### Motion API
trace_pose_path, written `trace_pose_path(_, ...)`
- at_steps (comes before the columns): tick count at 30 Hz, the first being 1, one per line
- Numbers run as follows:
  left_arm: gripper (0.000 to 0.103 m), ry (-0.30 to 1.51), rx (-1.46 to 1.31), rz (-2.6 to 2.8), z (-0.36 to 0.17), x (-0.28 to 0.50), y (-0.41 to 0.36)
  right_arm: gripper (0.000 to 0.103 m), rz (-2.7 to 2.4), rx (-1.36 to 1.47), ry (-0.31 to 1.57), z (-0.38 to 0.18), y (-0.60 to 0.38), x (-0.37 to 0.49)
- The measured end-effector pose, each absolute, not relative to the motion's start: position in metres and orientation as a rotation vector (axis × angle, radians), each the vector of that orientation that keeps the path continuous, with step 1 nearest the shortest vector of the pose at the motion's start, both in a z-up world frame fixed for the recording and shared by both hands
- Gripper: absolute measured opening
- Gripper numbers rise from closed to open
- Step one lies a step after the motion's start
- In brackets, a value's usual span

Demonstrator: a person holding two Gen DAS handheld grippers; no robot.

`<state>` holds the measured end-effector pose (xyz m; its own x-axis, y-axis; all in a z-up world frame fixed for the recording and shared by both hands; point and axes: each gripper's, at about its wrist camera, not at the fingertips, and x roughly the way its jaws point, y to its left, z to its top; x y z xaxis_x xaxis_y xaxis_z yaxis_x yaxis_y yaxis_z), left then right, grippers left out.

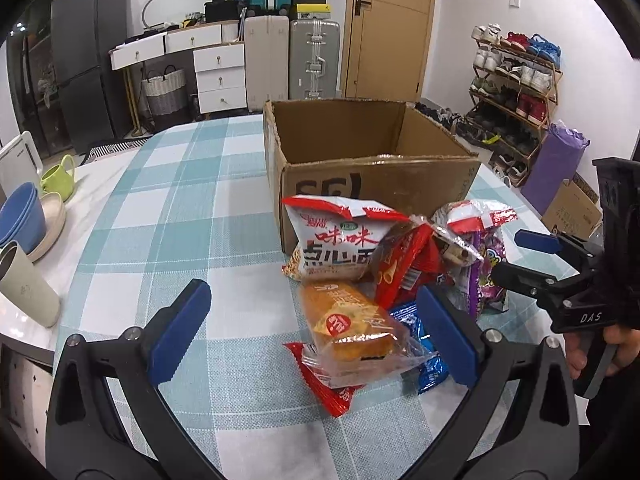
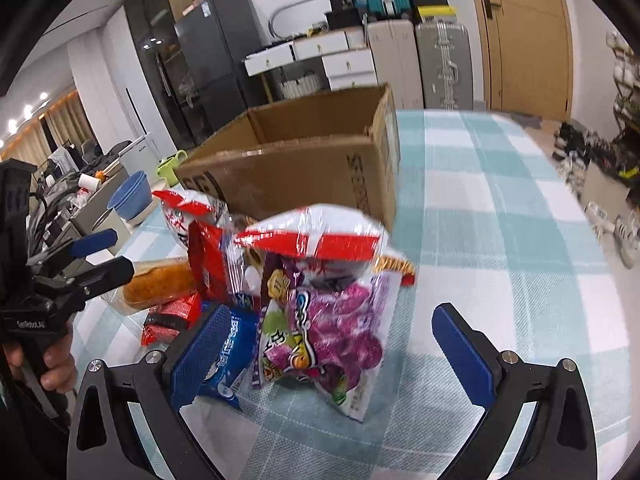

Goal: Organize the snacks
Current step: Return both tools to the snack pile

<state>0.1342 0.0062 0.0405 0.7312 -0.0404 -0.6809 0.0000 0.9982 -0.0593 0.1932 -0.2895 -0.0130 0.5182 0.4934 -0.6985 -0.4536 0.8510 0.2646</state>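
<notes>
A pile of snack packets lies on the checked tablecloth in front of an open cardboard box (image 1: 376, 184), which also shows in the right wrist view (image 2: 304, 168). An orange cake bar (image 1: 348, 324) lies nearest my left gripper (image 1: 316, 336), which is open around it without touching. A white-and-red noodle snack bag (image 1: 340, 244) leans on the box. A purple candy bag (image 2: 328, 328) stands between the jaws of my right gripper (image 2: 332, 348), which is open. A blue packet (image 2: 232, 352) lies by its left finger. The box looks empty.
At the left table edge stand a beige cup (image 1: 24, 288), blue bowls (image 1: 20, 220) on a plate and a green mug (image 1: 60, 180). Behind the table are drawers, suitcases, a fridge, a door and a shoe rack (image 1: 516, 92).
</notes>
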Motion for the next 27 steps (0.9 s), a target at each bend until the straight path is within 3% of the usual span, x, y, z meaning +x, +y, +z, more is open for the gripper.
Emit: trace_pose_path(27, 0.102, 0.885, -0.086, -0.103, 0.008, 0.147, 0.001, 0.102, 0.573, 0.047, 0.930, -0.039, -0.277, 0.199)
